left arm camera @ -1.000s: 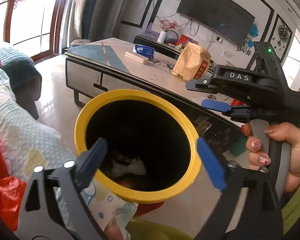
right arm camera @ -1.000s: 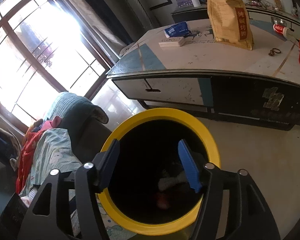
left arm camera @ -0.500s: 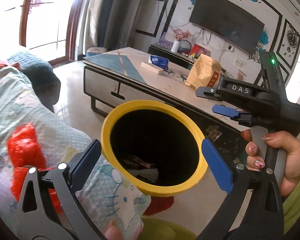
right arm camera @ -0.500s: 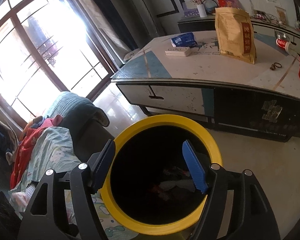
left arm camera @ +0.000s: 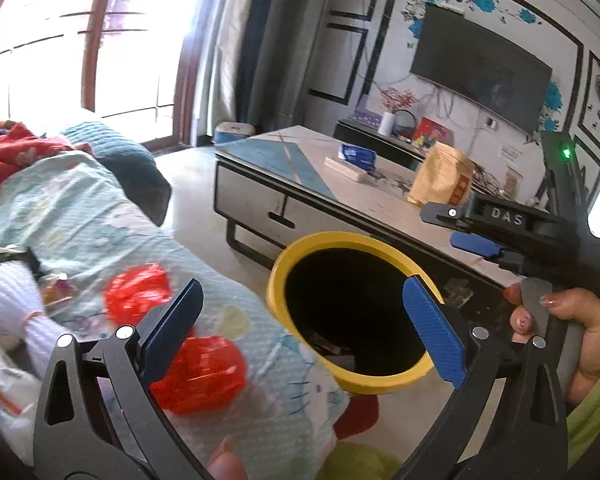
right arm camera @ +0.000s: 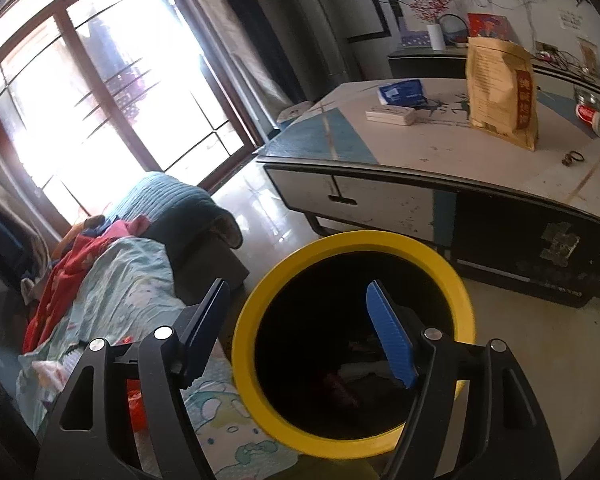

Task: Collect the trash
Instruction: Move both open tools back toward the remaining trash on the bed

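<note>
A yellow-rimmed black trash bin (left arm camera: pixel 296 256) stands on the floor between a sofa and a coffee table; it also shows in the right wrist view (right arm camera: pixel 380 240). Scraps of trash (left arm camera: pixel 332 350) lie in its bottom. My left gripper (left arm camera: pixel 300 328) is open and empty, held over the bin's left rim and the sofa edge. A red crumpled wrapper (left arm camera: pixel 204 372) lies on the sofa blanket by its left finger; another red piece (left arm camera: pixel 138 292) lies behind. My right gripper (right arm camera: pixel 300 332) is open and empty above the bin mouth, and shows in the left wrist view (left arm camera: pixel 476 244).
The coffee table (right arm camera: pixel 440 160) holds a brown paper bag (right arm camera: pixel 500 92), a blue packet (right arm camera: pixel 404 94), a white box (right arm camera: pixel 390 115) and a red can (right arm camera: pixel 590 114). A patterned blanket (left arm camera: pixel 80 216) and clothes (right arm camera: pixel 72 264) cover the sofa. A window (right arm camera: pixel 100 92) is behind.
The left gripper has swung left and pulled back, so the bin sits more to the right and the red wrappers on the sofa come into view. The right gripper has lifted slightly.
</note>
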`<state>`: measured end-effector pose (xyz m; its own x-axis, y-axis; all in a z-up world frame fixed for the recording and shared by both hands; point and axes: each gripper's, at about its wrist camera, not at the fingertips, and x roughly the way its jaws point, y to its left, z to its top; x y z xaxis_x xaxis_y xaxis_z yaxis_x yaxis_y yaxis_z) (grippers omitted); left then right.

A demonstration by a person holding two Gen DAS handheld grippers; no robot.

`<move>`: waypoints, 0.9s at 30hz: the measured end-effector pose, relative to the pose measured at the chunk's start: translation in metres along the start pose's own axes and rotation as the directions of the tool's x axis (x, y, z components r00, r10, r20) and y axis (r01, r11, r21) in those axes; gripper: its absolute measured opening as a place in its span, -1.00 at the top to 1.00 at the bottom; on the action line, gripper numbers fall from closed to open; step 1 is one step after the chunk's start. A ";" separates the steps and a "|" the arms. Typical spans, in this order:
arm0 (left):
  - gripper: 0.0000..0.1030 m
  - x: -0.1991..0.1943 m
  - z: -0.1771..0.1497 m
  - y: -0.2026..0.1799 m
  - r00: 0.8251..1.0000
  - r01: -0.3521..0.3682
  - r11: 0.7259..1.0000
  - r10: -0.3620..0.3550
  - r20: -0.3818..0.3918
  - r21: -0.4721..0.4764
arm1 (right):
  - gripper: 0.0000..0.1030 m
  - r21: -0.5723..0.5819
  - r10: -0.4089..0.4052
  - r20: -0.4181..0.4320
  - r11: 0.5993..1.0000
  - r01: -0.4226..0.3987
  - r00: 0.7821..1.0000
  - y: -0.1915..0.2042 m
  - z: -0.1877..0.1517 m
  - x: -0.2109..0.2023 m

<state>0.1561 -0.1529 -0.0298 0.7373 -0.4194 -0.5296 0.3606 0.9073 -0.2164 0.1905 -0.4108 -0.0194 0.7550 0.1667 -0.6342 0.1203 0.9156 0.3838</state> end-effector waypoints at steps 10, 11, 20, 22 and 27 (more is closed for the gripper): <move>-0.79 -0.033 0.002 0.028 0.996 -0.066 0.997 0.069 0.054 -0.050 | -0.35 -0.090 0.053 -0.001 0.995 -0.053 0.999 0.036 -0.013 -0.007; -0.79 -0.037 0.002 0.031 0.995 -0.073 0.996 0.076 0.059 -0.054 | -0.35 -0.099 0.059 -0.002 0.993 -0.059 0.998 0.040 -0.014 -0.008; -0.79 -0.064 0.003 0.056 0.984 -0.139 0.986 0.148 0.100 -0.097 | -0.36 -0.171 0.119 -0.017 0.978 -0.120 0.993 0.073 -0.028 -0.014; -0.79 -0.071 0.003 0.063 0.980 -0.154 0.982 0.166 0.110 -0.110 | -0.36 -0.182 0.128 -0.022 0.975 -0.130 0.991 0.079 -0.031 -0.015; -0.79 -0.087 0.003 0.077 0.971 -0.187 0.974 0.203 0.128 -0.131 | -0.36 -0.213 0.160 -0.037 0.963 -0.164 0.986 0.093 -0.039 -0.018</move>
<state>0.1214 -0.0470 0.0016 0.8620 -0.2267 -0.4535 0.1386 0.9657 -0.2194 0.1633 -0.3145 0.0011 0.7402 0.3240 -0.5892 -0.1454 0.9326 0.3302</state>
